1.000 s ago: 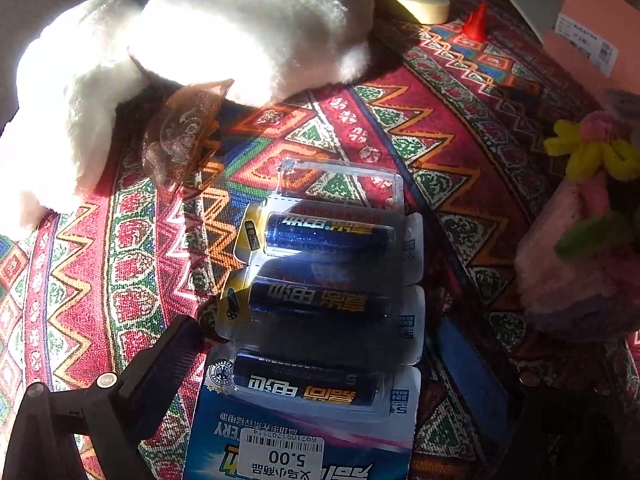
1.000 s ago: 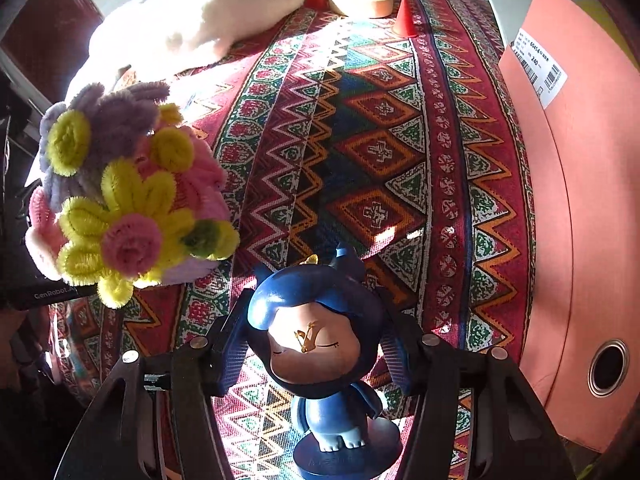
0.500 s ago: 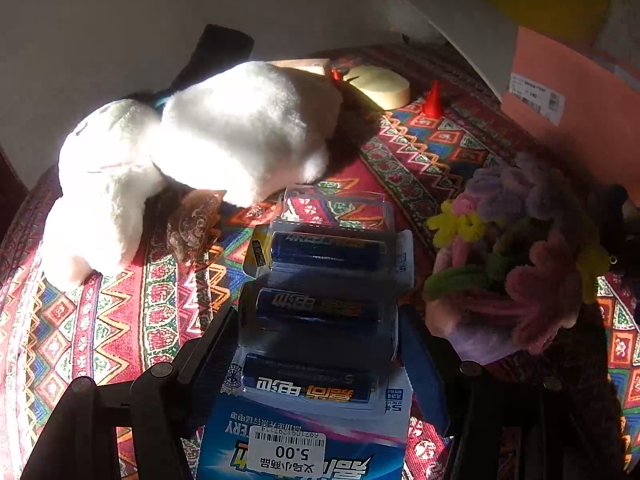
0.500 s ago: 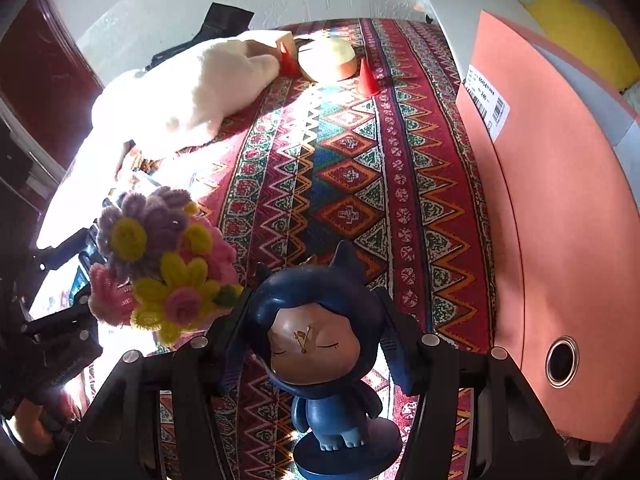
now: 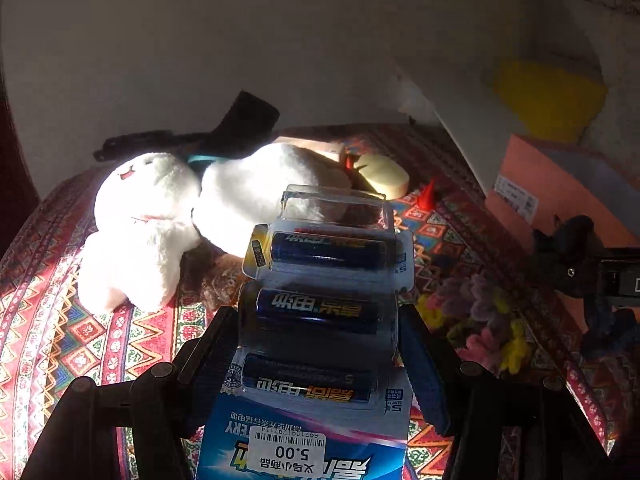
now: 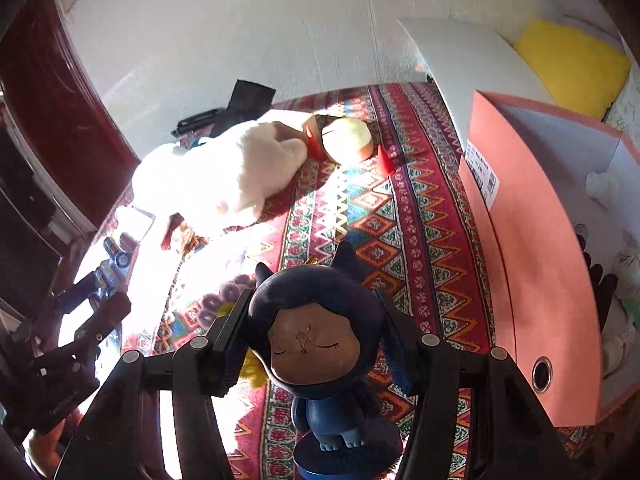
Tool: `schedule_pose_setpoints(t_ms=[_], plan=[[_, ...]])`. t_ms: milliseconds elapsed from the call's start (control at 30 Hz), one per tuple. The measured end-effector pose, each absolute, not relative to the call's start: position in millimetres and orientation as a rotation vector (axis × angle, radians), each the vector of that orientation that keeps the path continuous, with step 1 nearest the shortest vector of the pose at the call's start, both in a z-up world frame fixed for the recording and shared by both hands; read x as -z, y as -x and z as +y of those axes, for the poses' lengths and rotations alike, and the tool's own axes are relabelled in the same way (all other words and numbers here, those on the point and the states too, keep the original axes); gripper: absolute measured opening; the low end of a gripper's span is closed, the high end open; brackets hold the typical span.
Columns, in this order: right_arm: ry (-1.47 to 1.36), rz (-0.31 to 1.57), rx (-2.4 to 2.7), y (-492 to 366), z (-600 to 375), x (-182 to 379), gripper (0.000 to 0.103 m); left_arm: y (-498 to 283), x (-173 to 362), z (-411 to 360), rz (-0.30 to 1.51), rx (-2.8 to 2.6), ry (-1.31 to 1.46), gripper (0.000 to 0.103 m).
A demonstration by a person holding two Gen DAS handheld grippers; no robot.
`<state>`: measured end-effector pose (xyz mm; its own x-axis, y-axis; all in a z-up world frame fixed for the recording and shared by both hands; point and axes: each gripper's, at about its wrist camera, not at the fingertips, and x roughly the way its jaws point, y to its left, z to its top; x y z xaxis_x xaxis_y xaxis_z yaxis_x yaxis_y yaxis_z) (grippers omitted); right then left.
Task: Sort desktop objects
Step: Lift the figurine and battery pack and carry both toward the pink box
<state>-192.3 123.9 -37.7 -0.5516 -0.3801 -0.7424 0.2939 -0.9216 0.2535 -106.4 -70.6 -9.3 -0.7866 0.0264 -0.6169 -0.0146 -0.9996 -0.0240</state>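
Left tool (image 5: 320,344) clamps the battery pack (image 5: 320,320) (price sticker reads 5.00). Right tool (image 6: 316,340) grips the blue figurine (image 6: 320,344) by its head, above the patterned worktop (image 6: 400,232).

Three batteries (image 5: 320,312), two red cones (image 6: 385,160), one figurine (image 6: 324,344)

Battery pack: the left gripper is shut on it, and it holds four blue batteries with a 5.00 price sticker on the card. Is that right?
Not quite. The left wrist view shows three blue batteries in the battery pack, not four; the top blister pocket is empty. The rest holds: the left gripper is shut on the pack, and the card carries a 5.00 price sticker.
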Motion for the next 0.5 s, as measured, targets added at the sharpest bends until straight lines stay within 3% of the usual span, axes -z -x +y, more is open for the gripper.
schedule_pose_setpoints(t_ms=[500], plan=[[-0.891, -0.439, 2.690, 169, 215, -40, 0.060, 108, -49, 22, -0.003, -2.837, 0.819, 0.067]])
